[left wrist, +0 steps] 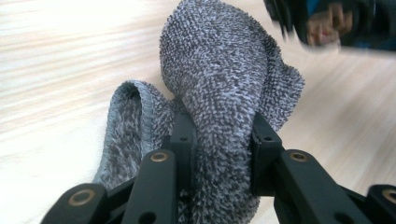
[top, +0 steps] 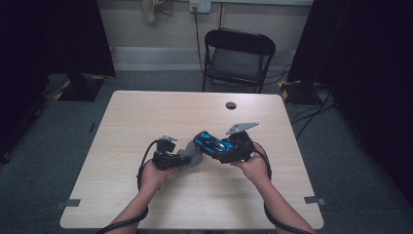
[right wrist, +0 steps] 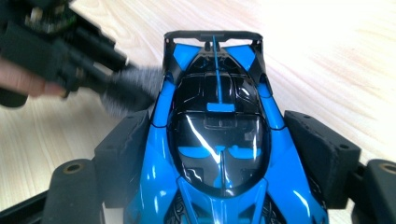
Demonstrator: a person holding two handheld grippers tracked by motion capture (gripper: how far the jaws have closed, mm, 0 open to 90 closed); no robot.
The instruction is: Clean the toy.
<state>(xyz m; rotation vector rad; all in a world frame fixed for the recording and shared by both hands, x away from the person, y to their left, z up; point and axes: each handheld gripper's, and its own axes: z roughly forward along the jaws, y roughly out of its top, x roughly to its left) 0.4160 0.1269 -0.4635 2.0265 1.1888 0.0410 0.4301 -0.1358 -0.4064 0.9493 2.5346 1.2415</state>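
A blue and black toy race car [right wrist: 217, 140] sits between the jaws of my right gripper [right wrist: 224, 154], which is shut on its sides. In the high view the toy car [top: 210, 144] is lifted off the table and tilted, its far end pointing left. My left gripper [left wrist: 222, 144] is shut on a bunched grey terry cloth [left wrist: 224, 79]. From above, the grey cloth [top: 190, 155] sits just left of the car, with the left gripper [top: 176, 157] beside it and the right gripper [top: 233, 150] to the car's right. In the right gripper view the cloth [right wrist: 135, 88] meets the car's left flank.
The light wooden table [top: 146, 112] has a small round dark hole [top: 231, 105] near its far edge. A black folding chair [top: 237, 58] stands behind the table. Tape marks [top: 68, 203] sit at the near corners.
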